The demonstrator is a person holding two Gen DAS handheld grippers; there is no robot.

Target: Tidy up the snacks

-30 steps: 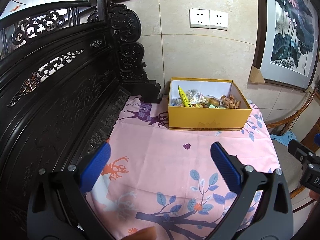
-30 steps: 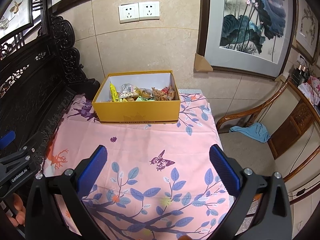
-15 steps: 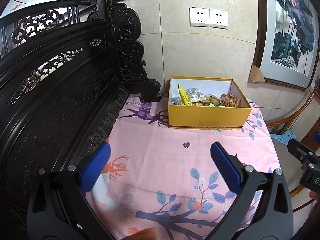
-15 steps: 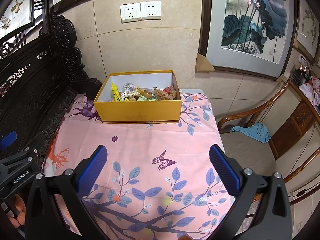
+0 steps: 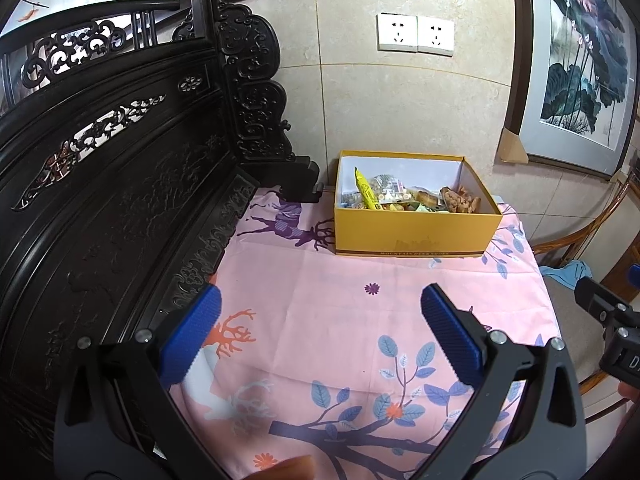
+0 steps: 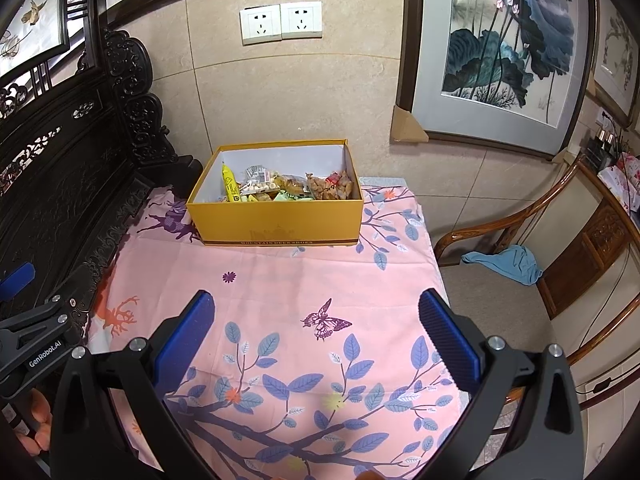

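Lettering on the yellow box reads MOUNTAIN DEER SHOES (snacks inside); both grippers gape wide, empty.

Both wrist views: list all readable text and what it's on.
"MOUNTAIN DEER SHOES": front wall of the yellow box, along the bottom.
"GenRobot.AI": body of the left gripper, seen in the right wrist view.
"D": cut-off label on the right gripper, remainder out of frame.
Snack packets: print too small to read.
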